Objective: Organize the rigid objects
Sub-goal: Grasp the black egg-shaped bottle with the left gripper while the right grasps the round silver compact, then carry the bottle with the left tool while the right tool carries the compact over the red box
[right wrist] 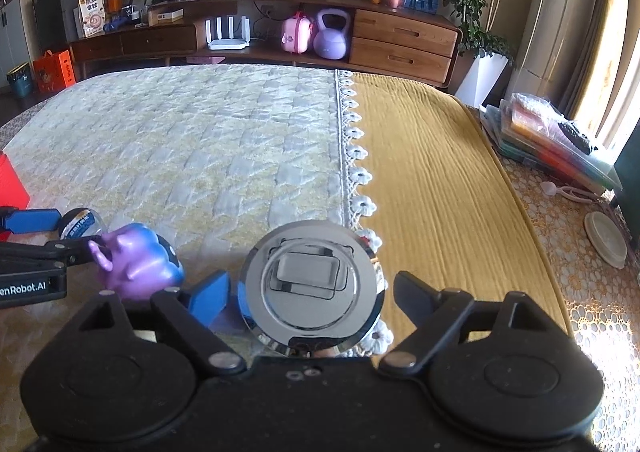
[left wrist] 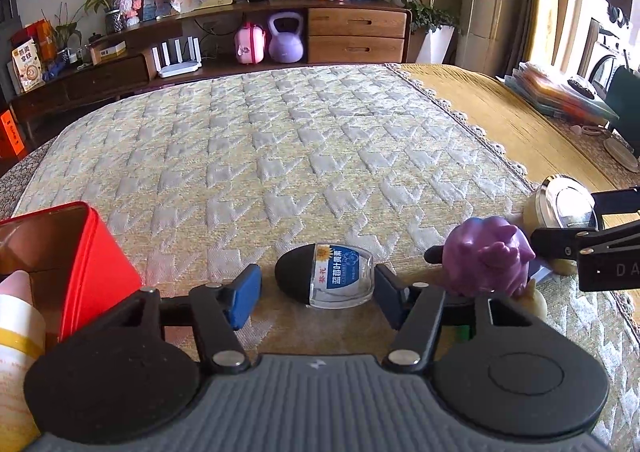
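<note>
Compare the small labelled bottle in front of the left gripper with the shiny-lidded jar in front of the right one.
The labelled bottle lies on its side; the lidded jar stands upright. The bottle has a black rounded end and a blue and white label; the jar shows a mirror-like round lid. The bottle looks smaller and flatter than the jar. Both sit on the quilted cover, each between a gripper's open fingers, with gaps at the sides.

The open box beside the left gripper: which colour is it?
Red box, clearest in left wrist view.

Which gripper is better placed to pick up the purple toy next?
Neither is free: the left gripper brackets the small bottle, the right gripper the shiny-lidded jar. The purple toy lies between them, slightly nearer the right gripper.
</note>
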Tool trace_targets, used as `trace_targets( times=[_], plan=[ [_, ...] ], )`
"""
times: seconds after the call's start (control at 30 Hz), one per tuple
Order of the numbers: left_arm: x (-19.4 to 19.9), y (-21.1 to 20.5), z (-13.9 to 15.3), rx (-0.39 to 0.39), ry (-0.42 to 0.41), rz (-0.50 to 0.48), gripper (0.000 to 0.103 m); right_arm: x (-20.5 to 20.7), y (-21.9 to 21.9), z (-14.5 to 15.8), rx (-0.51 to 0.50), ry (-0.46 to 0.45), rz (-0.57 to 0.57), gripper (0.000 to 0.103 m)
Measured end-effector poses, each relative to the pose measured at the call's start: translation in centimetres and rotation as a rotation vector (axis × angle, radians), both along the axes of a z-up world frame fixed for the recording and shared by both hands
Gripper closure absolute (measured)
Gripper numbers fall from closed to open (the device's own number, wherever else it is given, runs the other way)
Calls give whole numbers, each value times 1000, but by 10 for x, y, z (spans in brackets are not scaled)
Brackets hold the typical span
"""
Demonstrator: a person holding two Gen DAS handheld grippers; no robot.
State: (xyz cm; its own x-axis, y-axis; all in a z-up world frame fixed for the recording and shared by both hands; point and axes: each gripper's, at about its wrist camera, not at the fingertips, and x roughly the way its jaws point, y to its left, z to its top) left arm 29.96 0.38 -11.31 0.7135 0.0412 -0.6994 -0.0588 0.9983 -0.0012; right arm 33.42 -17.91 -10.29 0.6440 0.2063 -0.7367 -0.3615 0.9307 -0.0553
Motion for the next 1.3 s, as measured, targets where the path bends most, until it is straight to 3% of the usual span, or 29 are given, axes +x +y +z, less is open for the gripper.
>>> trace_targets(
  times=[0.17, 0.63, 1.3],
  plan=[
    [0, 1, 0, -3, -9, -3, 50, 1, 0, -3, -4, 10, -15, 27],
    [-6, 3, 1, -24, 7, 13, 50, -8, -12, 4, 30, 8, -34, 27],
    [-68, 10, 35, -80, 30, 30, 50, -73, -19, 44, 81, 47, 23, 27]
  ],
)
